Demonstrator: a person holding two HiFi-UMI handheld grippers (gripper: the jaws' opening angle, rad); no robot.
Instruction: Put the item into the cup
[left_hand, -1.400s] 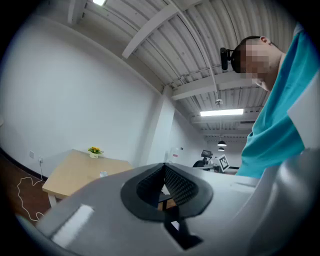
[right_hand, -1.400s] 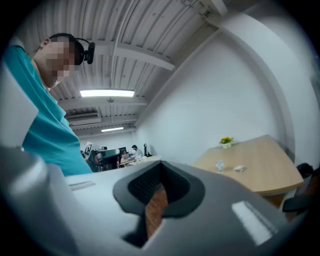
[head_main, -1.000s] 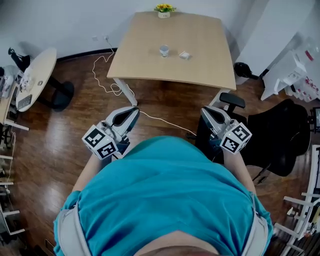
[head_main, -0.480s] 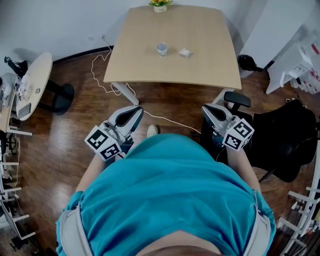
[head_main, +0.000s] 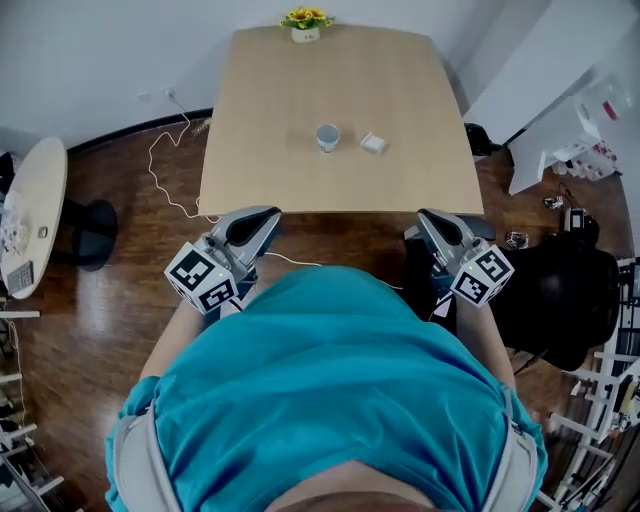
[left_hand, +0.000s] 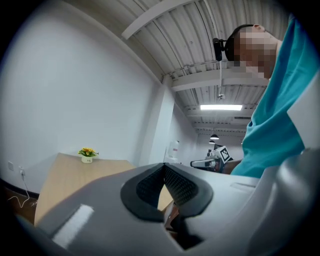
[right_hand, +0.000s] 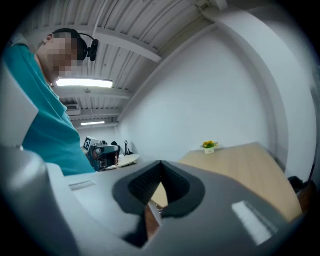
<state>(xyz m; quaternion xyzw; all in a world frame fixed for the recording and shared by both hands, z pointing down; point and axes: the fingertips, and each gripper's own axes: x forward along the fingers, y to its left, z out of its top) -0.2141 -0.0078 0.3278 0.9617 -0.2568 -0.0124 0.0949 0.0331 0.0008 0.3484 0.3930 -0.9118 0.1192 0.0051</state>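
Observation:
A small grey cup (head_main: 328, 136) stands near the middle of the light wooden table (head_main: 270, 170). A small white item (head_main: 373, 143) lies just to its right. Both of my grippers are held level in front of the person's teal shirt, short of the table's near edge. The left gripper (head_main: 266, 213) is shut with nothing between its pads, as the left gripper view (left_hand: 164, 169) shows. In the right gripper view the right gripper (right_hand: 160, 170) also has its pads together and holds nothing; in the head view this gripper (head_main: 428, 215) is at the right.
A yellow flower pot (head_main: 304, 22) stands at the table's far edge. A white cable (head_main: 165, 165) trails on the wooden floor at the left, near a round side table (head_main: 30, 215). A black office chair (head_main: 560, 300) and white shelves (head_main: 585, 130) stand at the right.
The person has walked toward the table, which now lies closer and more central in the head view. Both grippers came up to its near edge, still shut.

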